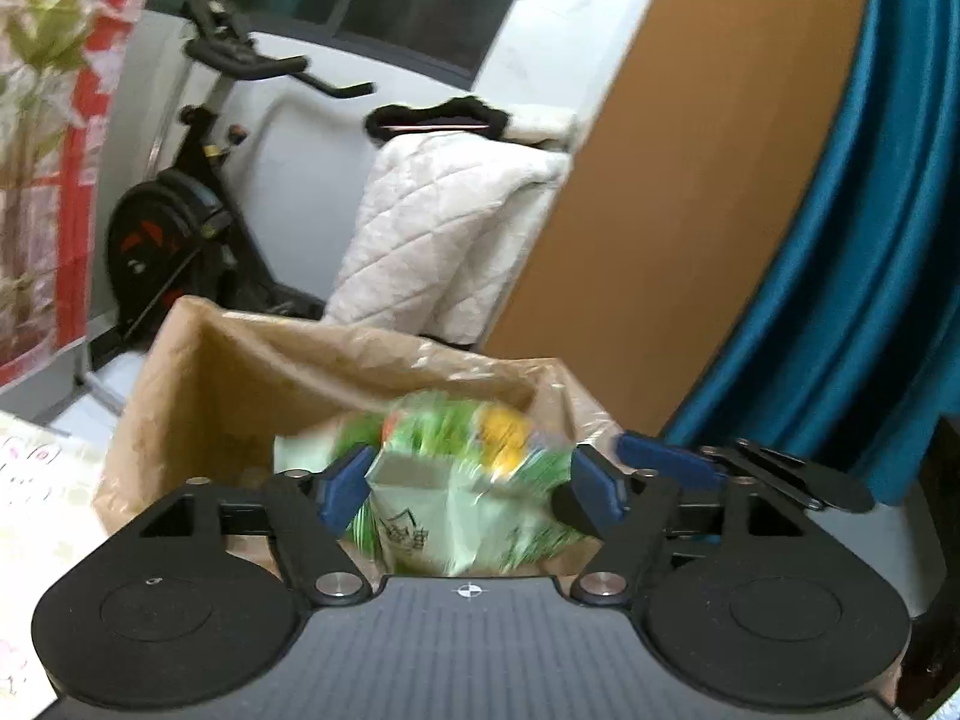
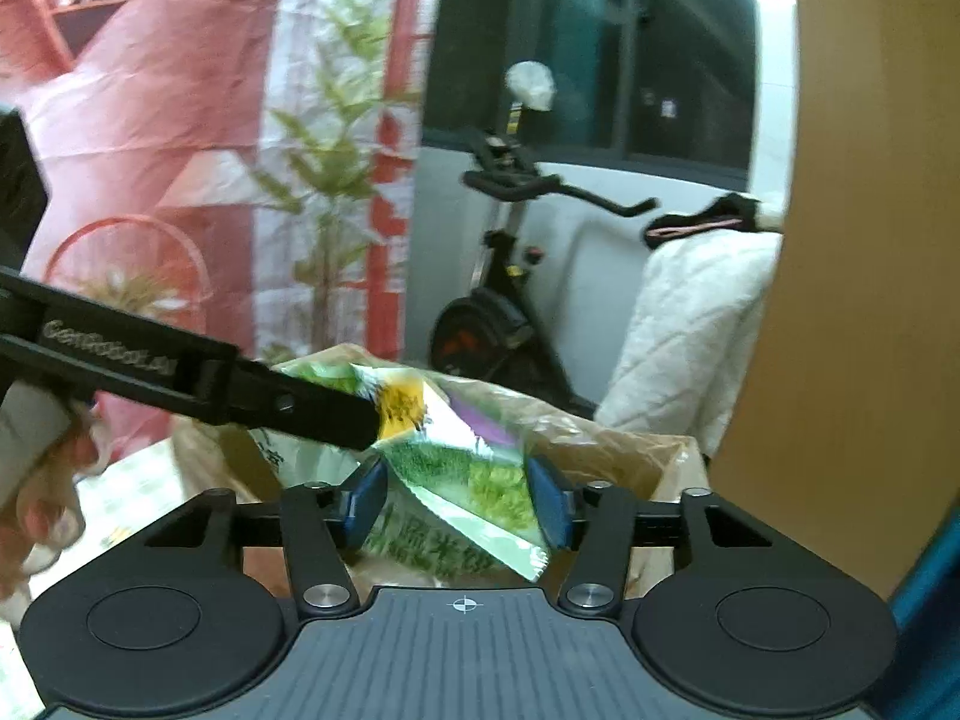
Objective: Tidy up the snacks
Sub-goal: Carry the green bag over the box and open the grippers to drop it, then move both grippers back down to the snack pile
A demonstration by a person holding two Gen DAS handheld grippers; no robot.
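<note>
A green snack bag (image 1: 456,498) with yellow print hangs blurred over an open cardboard box (image 1: 198,372) lined with thin plastic. My left gripper (image 1: 469,486) is open, its blue pads on either side of the bag without pressing it. In the right wrist view the same bag (image 2: 468,468) sits between the blue pads of my right gripper (image 2: 457,504), also open, with a gap on the left side. The left gripper's black finger (image 2: 312,408) reaches in from the left across the bag's top. One blue finger (image 1: 666,459) of the right gripper shows at the right.
Behind the box (image 2: 630,450) stand an exercise bike (image 1: 180,228), a white quilted blanket (image 1: 444,228), a brown panel (image 1: 690,180) and a teal curtain (image 1: 870,240). A red and green patterned curtain (image 2: 180,120) hangs at left. A person's hand (image 2: 42,480) holds the left gripper.
</note>
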